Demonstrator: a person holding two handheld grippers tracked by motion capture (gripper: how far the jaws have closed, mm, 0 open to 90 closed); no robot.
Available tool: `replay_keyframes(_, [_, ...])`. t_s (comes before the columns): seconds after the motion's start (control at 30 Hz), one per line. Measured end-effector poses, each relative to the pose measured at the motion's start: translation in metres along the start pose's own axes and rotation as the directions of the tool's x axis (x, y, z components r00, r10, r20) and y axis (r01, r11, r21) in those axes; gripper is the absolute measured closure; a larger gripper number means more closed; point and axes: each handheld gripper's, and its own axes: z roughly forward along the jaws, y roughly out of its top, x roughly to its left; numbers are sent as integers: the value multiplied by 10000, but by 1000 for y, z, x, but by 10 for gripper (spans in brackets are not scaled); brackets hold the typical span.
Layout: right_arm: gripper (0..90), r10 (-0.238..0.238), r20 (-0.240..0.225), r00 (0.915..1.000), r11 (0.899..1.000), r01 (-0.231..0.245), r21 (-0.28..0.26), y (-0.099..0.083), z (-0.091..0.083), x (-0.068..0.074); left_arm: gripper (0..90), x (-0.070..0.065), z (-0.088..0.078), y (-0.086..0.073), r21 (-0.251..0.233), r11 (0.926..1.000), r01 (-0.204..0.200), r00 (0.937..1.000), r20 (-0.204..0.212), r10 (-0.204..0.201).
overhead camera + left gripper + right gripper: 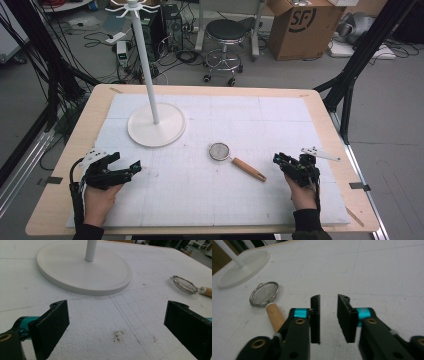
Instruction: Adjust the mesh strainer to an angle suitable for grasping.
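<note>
A small mesh strainer (219, 150) with a wooden handle (248, 169) lies on the white foam mat (210, 200), a little right of centre. A white hook stand (144, 60) rises from its round base (170, 131) at the back left. My left gripper (135, 165) rests at the front left, jaws spread wide and empty (116, 326), facing the base (62, 270) with the strainer (184, 285) off to the right. My right gripper (277, 159) sits at the front right, just right of the handle's end. Its jaws (328, 315) stand a narrow gap apart with nothing between; the strainer (264, 293) and handle (275, 315) lie left of them.
The mat covers a wooden table (82, 130). Behind the table stand a black stool (226, 37), a cardboard box (300, 27) and cables on the floor. Black frame legs (350, 75) rise at the right.
</note>
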Motion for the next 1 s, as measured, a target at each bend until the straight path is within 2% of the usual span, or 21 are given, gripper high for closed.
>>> replay_keyframes(0.27, [895,-23,-414,9991,9994,38,348,-2,3,1,68,-1,0,0,45,10000,-44,10000,34,44])
replay_keyframes(0.4, [896,38,-767,9970,9982,8,607,-3,5,2,68,-1,1,-1,58,10000,-57,10000,16,57])
replay_keyframes(0.53, [896,140,-748,9971,9950,-65,996,-10,10,5,68,1,1,-1,100,9999,-47,10000,-36,48])
replay_keyframes(0.67, [896,113,-820,9966,9911,-3,1329,-22,7,13,68,2,0,-1,22,10000,-8,10000,-24,8])
replay_keyframes(0.8, [896,61,-853,9963,9896,63,1438,-28,3,19,68,0,1,-1,20,10000,-19,10000,8,18])
replay_keyframes(0.93, [895,-75,-487,9988,9897,144,1427,-35,-1,24,68,0,1,-1,27,10000,-52,10000,38,52])
replay_keyframes(1.0, [895,96,-604,9981,9912,-16,1326,-37,-6,25,68,0,0,-1,40,10000,-52,10000,33,52])
